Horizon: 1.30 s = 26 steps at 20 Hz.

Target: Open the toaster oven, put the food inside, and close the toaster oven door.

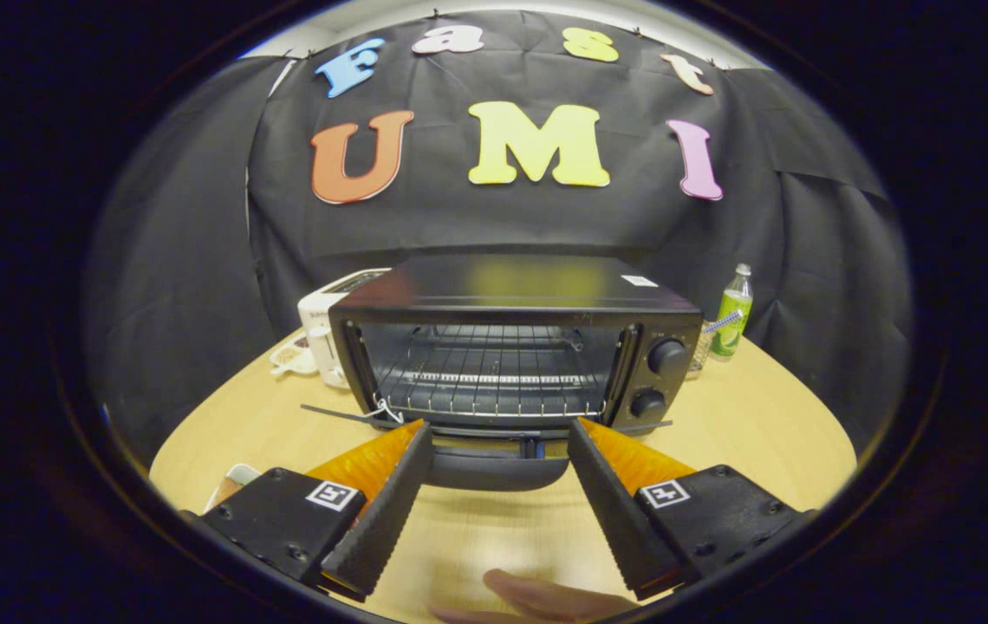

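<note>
A black toaster oven [511, 347] stands on the wooden table [763, 425] straight ahead of my fingers. Its door [498, 464] is folded down flat toward me, with the handle lying between my fingertips. Inside, the wire rack [485, 386] is bare. Two black knobs [666, 377] sit on the oven's right panel. My gripper [500, 431] is open, its fingers spread wide on either side of the door handle, touching nothing that I can see. A white dish [234, 478] peeks out beside my left finger, its contents hidden.
A white appliance [325, 334] stands behind the oven's left corner, with a small dish [290, 357] beside it. A green bottle [732, 314] stands at the back right. A person's hand [537, 598] rests on the table's near edge, below my fingers.
</note>
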Each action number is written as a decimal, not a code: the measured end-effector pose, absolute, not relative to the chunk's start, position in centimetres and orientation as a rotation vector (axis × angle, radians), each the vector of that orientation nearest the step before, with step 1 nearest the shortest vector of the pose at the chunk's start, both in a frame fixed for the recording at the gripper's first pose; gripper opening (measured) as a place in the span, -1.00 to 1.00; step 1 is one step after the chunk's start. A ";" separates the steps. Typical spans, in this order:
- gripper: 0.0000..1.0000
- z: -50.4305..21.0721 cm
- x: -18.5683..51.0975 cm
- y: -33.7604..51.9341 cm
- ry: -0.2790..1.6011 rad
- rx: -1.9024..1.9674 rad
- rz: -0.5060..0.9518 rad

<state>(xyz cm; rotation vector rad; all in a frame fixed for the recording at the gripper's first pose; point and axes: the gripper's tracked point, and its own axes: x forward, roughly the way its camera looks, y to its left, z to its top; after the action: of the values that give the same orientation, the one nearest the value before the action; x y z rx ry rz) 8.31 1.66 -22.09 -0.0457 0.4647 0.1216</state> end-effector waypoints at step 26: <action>1.00 -21.1 -0.4 6.1 0.735 0.178 0.308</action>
<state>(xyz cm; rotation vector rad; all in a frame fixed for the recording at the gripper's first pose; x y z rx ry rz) -0.37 6.11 -21.09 0.1785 0.7350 0.3084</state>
